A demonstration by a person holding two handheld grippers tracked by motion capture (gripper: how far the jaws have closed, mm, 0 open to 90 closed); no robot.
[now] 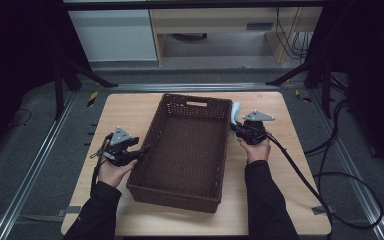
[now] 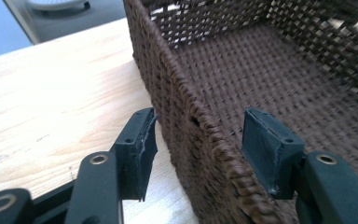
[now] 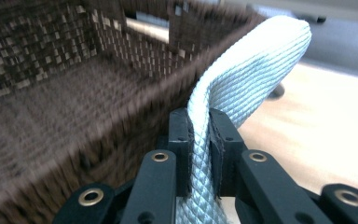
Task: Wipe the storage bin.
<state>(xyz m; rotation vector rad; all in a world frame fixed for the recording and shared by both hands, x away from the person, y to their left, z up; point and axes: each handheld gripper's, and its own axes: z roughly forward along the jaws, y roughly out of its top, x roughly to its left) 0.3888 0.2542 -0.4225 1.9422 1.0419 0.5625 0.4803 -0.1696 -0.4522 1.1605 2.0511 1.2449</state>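
Basket (image 1: 185,150): dark brown woven, rectangular, mid-table, long axis running 12 to 6 o'clock in the high view; handle slot in the far end wall.
Table (image 1: 130,112): pale wood, bare around basket.
Left gripper (image 1: 139,151): at 9 o'clock of basket, held in left hand (image 1: 111,170); tips at the basket's left wall.
Left jaws: wide apart, one outside the wall, one inside over the woven floor; rim (image 2: 209,144) between them; pads clear of the weave, nothing pinched.
Cloth (image 3: 242,88): pale blue, diamond-quilted weave, folded strip.
Right gripper (image 3: 200,149): at 3 o'clock of basket, in right hand (image 1: 256,147); jaws narrow, clamped on the cloth.
Cloth vs right gripper: rises from between the pads toward 12 o'clock, top curling over toward 1 o'clock in the right gripper view.
Cloth vs basket: just beside the right wall near the far corner, outside the rim; contact with the weave unclear.
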